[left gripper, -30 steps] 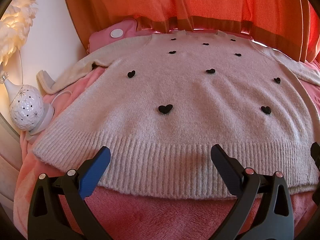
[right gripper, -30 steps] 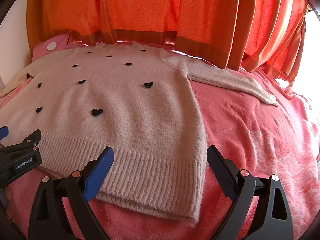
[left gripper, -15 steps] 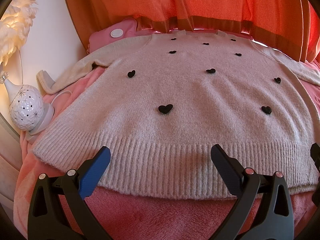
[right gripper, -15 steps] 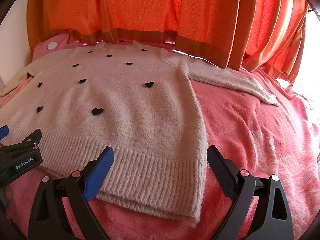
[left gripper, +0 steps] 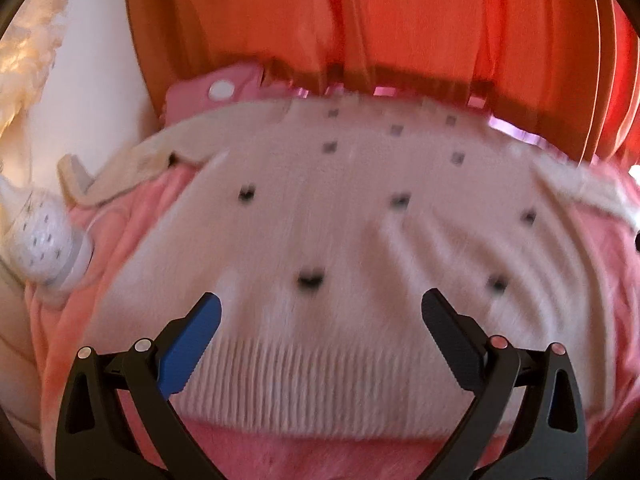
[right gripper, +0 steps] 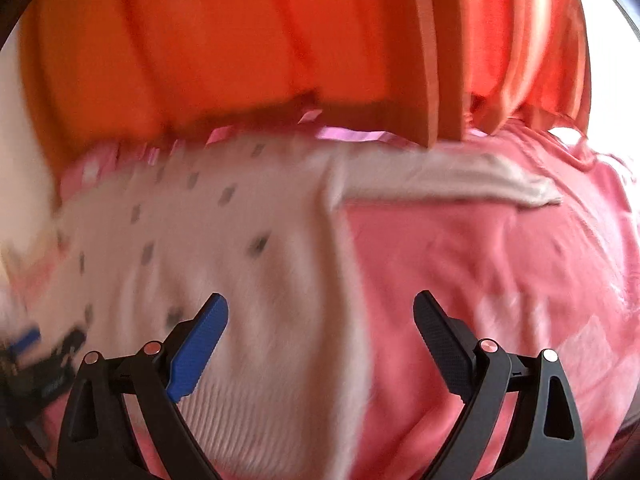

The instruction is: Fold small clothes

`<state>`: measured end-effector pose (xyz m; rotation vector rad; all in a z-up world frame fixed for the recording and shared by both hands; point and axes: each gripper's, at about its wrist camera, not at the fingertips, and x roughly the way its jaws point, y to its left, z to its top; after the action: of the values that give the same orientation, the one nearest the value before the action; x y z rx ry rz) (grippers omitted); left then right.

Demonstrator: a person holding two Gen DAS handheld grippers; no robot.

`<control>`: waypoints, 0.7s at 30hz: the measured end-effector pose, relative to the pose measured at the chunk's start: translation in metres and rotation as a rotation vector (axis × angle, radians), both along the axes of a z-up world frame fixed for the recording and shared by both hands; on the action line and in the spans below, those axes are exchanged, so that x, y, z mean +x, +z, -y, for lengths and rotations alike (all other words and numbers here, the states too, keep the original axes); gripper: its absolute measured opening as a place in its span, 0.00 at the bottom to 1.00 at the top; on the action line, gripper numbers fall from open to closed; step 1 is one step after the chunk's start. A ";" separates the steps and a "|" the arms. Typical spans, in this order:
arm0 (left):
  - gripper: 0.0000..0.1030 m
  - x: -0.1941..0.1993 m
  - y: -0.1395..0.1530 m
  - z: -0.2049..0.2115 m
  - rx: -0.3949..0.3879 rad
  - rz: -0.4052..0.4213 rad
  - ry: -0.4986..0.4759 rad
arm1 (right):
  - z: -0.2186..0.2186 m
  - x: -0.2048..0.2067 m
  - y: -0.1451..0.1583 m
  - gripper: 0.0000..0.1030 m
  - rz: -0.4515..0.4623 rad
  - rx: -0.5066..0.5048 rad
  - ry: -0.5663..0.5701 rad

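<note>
The left gripper (left gripper: pixel 320 324) is closest to us in the left wrist view. Its jaws stand wide apart and hold nothing. One finger is blue and one is black. Both sit over the ribbed bottom edge (left gripper: pixel 316 384) of the fluffy cream sweater with little black hearts (left gripper: pixel 360 232). I cannot tell if the tips touch the wool, because the picture is blurry.

The right gripper (right gripper: pixel 320 320) is also wide open with nothing in it. Its blue finger is over the sweater's right bottom corner (right gripper: pixel 256 400), and its black finger is over the fuzzy pink blanket (right gripper: pixel 480 264) beside it.

The sweater lies flat and face up on the pink blanket, with its bottom edge nearest and its neck far away. The left sleeve (left gripper: pixel 132 168) and the right sleeve (right gripper: pixel 448 180) both stick out to the sides. Nothing looks folded yet.

I think this is the very start: the two grippers are getting ready to take the bottom edge. Next, each one needs to go down and pinch the ribbed edge, one near each corner. They should grab both layers of wool but not the blanket.

A white dotted lamp (left gripper: pixel 44 248) stands off to the left. Farthest back hang the orange curtains (left gripper: pixel 360 20).
</note>
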<state>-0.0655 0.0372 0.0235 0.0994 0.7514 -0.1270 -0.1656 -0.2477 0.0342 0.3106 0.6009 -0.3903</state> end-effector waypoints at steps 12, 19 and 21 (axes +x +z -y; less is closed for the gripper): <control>0.95 0.121 0.021 0.043 -0.279 -0.058 -0.094 | 0.306 0.027 -0.076 0.76 0.039 0.544 -0.506; 0.94 0.158 -0.010 0.053 -0.251 -0.080 -0.085 | 0.329 0.067 -0.089 0.15 0.042 0.538 -0.497; 0.93 0.161 -0.014 0.051 -0.247 -0.086 -0.087 | 0.310 0.088 -0.061 0.14 0.088 0.483 -0.466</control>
<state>0.0955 -0.0134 0.0098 -0.1095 0.8113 -0.3070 -0.0778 -0.5573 -0.0269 0.9359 0.5279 -0.6742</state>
